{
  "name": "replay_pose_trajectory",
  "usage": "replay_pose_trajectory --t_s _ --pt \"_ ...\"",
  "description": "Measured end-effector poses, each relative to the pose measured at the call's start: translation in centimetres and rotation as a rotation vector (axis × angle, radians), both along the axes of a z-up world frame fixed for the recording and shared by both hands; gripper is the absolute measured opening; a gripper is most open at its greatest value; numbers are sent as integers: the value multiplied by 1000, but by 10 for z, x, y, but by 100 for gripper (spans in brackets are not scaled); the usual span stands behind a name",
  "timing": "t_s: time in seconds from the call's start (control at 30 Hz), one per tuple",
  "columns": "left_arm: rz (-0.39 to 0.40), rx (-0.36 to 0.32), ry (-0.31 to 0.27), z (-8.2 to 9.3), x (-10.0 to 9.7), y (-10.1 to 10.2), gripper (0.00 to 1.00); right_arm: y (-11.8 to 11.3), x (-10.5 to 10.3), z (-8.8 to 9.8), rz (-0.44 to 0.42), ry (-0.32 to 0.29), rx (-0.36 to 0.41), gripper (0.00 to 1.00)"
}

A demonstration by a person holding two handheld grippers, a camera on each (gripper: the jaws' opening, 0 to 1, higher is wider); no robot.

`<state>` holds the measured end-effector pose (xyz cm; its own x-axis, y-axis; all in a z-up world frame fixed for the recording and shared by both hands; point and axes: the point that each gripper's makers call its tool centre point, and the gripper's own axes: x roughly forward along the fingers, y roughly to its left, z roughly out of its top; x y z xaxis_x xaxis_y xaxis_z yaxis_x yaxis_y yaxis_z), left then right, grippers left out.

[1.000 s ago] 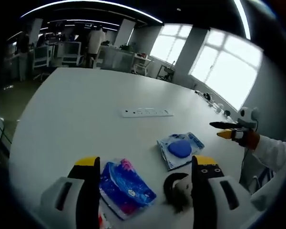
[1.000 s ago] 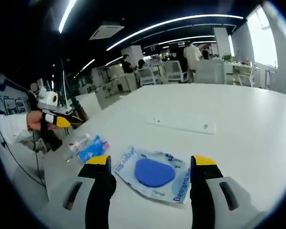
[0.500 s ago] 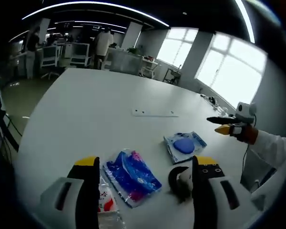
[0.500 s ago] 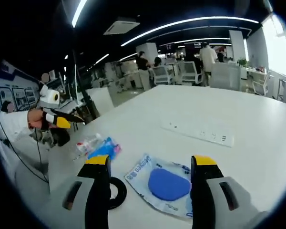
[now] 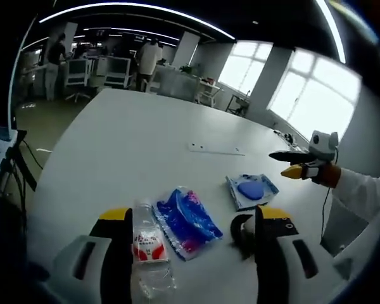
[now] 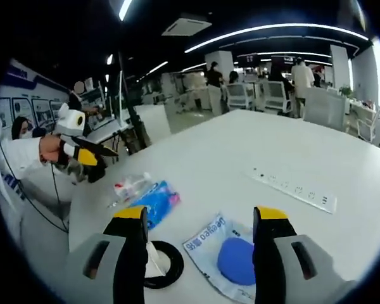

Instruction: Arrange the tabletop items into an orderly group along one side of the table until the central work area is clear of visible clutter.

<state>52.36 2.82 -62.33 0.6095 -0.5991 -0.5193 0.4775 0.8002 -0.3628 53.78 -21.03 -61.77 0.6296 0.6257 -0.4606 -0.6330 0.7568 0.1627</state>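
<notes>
Four items lie together near one edge of the white table (image 5: 120,145). They are a clear plastic bottle (image 5: 147,246) with a red label, a blue and pink packet (image 5: 187,220), a black ring-shaped roll (image 5: 240,227) and a clear pouch with a blue pad (image 5: 252,190). My left gripper (image 5: 194,214) hovers open above the bottle and packet, holding nothing. My right gripper (image 6: 199,213) is open over the black roll (image 6: 159,263) and the blue-pad pouch (image 6: 231,256). The packet (image 6: 155,201) and bottle (image 6: 130,185) lie just beyond. Each gripper appears in the other's view, right gripper (image 5: 297,163) and left gripper (image 6: 82,147).
A white power strip (image 5: 216,149) lies flat further in on the table, also in the right gripper view as a power strip (image 6: 294,189). Bare tabletop stretches beyond it. Office desks, chairs and people stand in the background, with windows (image 5: 304,95) along one side.
Both cameras have pulled back from the table, so the items look smaller. The bottle has come into the left gripper view and the black roll into the right gripper view. Nothing was grasped.
</notes>
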Motion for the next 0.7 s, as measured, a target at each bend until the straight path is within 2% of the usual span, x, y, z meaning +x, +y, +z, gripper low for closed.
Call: replay_pose_trajectory --t_s 0.4,0.53,0.7 --pt "53 -11 13 -5 -13 18 80 44 11 -7 155 9 -29 66" --pt "76 -16 18 -7 -17 25 80 58 15 -13 222 10 -74 65" --pt "105 -22 24 -11 -21 35 80 80 15 -18 281 7 -90 65"
